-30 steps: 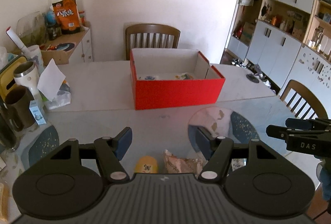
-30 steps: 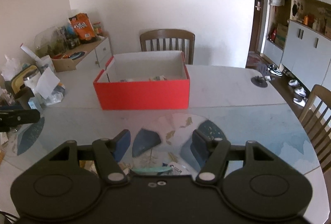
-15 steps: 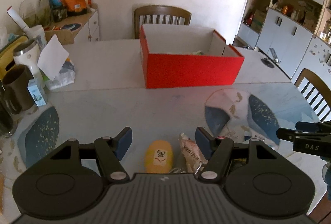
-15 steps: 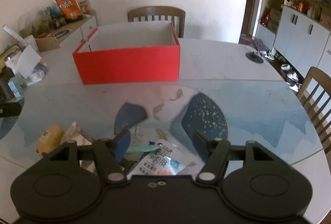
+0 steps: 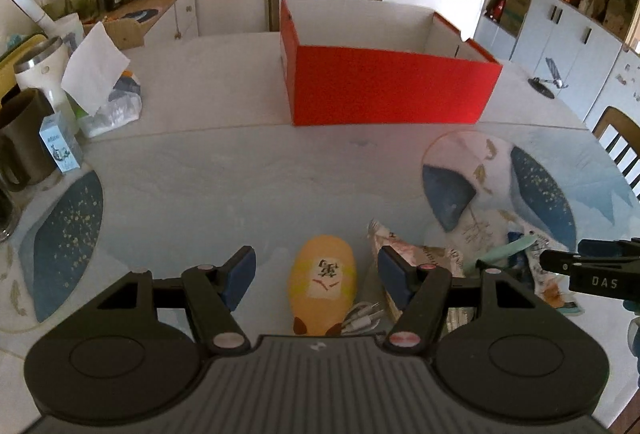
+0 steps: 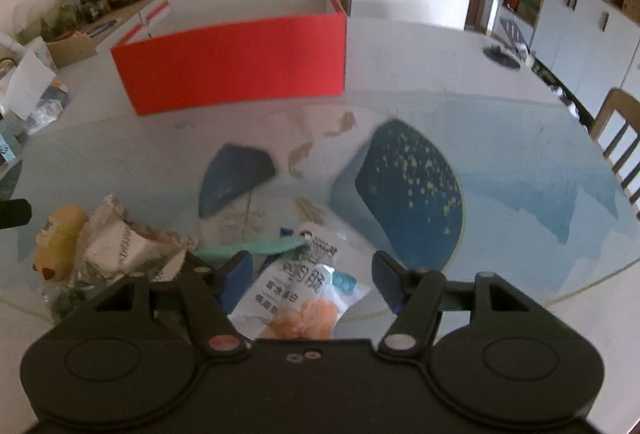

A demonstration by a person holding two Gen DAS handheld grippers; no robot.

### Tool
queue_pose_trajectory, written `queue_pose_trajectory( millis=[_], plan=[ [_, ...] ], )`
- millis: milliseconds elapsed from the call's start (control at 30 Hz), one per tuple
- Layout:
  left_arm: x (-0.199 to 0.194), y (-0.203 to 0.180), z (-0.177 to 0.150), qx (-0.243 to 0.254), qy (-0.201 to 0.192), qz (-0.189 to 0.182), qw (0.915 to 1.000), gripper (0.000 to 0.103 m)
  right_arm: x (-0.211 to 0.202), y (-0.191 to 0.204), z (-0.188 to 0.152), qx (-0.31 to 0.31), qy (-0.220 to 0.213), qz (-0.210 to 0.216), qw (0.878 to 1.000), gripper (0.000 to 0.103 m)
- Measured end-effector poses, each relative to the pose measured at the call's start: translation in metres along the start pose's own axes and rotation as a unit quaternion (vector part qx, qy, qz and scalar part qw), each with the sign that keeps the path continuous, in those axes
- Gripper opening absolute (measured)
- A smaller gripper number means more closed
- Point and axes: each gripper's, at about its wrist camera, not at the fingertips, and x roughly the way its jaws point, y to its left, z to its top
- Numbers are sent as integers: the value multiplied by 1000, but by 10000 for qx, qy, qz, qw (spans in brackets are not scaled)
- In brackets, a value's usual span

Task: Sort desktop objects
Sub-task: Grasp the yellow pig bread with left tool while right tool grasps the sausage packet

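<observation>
across the counter (image 5: pixel 208 161) i see the red box (image 5: pixel 384 89) standing toward the far side, open at the top, well apart from the clutter at my near edge. closer in, a crumpled silver packet (image 6: pixel 124 250) lies just beside the yellow toy (image 5: pixel 324 286), which rests on its side on the glass. a white snack pouch (image 6: pixel 296 294) with orange print sits flat beside that, with a pale green strip (image 6: pixel 256 246) touching its upper end. a small white cable (image 5: pixel 364 318) shows between the toy and the crumpled packet. my left gripper (image 5: pixel 316 270) has its jaws spread wide, with the yellow toy between them, gripping nothing. my right gripper (image 6: pixel 310 274) likewise has its jaws wide apart over the white snack pouch, which lies between them, not clamped.
</observation>
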Motion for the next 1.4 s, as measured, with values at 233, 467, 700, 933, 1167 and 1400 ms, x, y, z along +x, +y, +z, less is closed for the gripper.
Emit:
queue_pose_trajectory(
  millis=[233,467,700,933,1167,1400],
  plan=[
    [15,3,-2,-69,129,18,9999,67,14,-4,-1,138,202,59,9997,76],
    [27,5,-6,-159,278,-59,9995,67,25,-12,1,352,389,72,9986,81],
    [37,4,-9,-140,352,-122,9992,67,30,-15,-1,495,565,202,9970,81],
    [47,7,-12,-142,432,-73,9989,66,35,-13,0,478,632,205,9966,81],
    [47,6,-11,-134,396,-148,9990,59,35,-14,1,478,673,250,9963,74],
    [47,6,-11,-187,385,-224,9988,52,30,-21,2,597,668,253,9957,56]
  ],
)
